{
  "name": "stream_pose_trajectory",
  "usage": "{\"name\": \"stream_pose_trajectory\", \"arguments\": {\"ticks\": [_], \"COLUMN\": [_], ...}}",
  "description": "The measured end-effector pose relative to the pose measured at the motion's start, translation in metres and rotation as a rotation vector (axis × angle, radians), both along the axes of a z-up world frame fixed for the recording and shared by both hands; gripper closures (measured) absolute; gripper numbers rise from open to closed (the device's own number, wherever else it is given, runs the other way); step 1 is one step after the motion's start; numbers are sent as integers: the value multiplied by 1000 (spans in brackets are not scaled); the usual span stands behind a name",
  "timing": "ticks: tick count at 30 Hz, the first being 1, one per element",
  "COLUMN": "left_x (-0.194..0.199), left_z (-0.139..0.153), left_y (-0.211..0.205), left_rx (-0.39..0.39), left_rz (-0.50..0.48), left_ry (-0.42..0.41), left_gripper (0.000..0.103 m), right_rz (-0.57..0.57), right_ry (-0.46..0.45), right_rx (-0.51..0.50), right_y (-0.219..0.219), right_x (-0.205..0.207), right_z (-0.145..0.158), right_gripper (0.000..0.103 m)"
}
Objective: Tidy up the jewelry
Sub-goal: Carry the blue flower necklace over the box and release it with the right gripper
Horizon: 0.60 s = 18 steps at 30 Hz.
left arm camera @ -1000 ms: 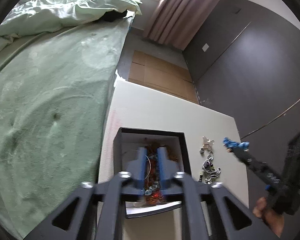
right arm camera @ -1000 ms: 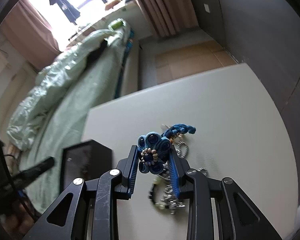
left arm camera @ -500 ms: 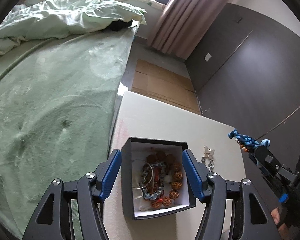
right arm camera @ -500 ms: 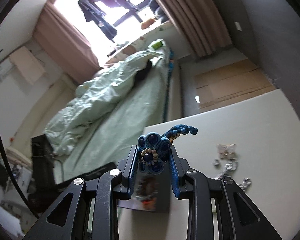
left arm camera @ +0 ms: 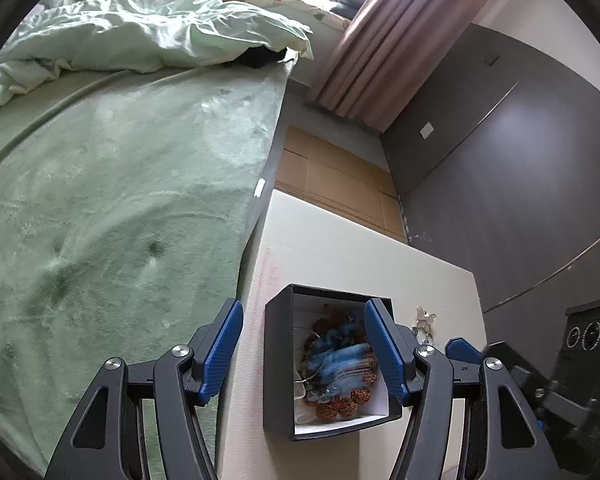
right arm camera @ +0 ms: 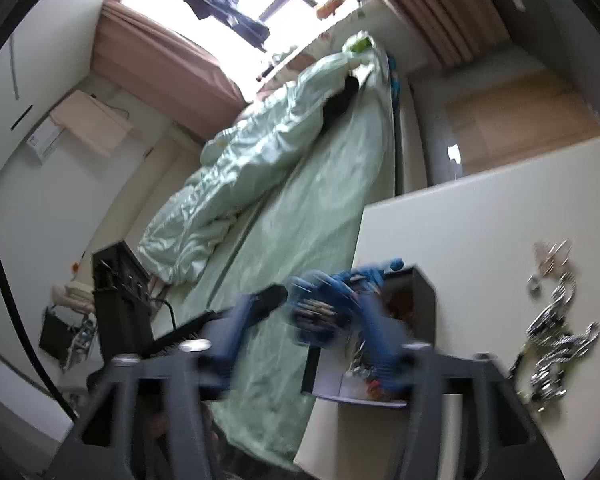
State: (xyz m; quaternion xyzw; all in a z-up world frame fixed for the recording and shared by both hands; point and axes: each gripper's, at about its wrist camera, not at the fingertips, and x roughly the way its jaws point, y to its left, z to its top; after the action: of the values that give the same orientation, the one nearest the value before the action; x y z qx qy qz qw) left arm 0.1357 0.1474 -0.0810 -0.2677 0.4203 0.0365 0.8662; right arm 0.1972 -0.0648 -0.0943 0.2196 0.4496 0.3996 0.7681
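A green bed [left arm camera: 112, 208] lies at the left, beside the white surface [left arm camera: 340, 248]. The left gripper [left arm camera: 304, 350] hovers with its jaws wide apart, straddling the black jewelry box [left arm camera: 278, 360]. A blurred blue bracelet [left arm camera: 338, 358] sits in the box atop brown beads. The right gripper [right arm camera: 306, 318] is motion-smeared over the box; its jaws look parted. Silver jewelry [right arm camera: 556, 332] lies on the surface to the right.

box [left arm camera: 278, 364] on table [left arm camera: 328, 248] | bracelets [left arm camera: 340, 364] in box | bed [left arm camera: 100, 200] left of table
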Motion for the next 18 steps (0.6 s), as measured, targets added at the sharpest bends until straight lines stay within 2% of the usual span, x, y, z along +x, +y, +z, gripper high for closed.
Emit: {"name": "stream_pose_trajectory", "arguments": {"ticks": [10,18], "left_x": [4,17], "left_z": [2,3], "left_y": [-17,-55], "left_rx": [-3,4], "left_rz": [-37,-96], "left_ry": [-6,-11], "left_gripper": [39,39], "right_rz": [-45,-142], "right_ry": [11,11], "right_rx": [-49,-66], "right_y": [-18,-67], "right_x": [5,4], "right_z": [-5,0], "right_gripper": [32,32]}}
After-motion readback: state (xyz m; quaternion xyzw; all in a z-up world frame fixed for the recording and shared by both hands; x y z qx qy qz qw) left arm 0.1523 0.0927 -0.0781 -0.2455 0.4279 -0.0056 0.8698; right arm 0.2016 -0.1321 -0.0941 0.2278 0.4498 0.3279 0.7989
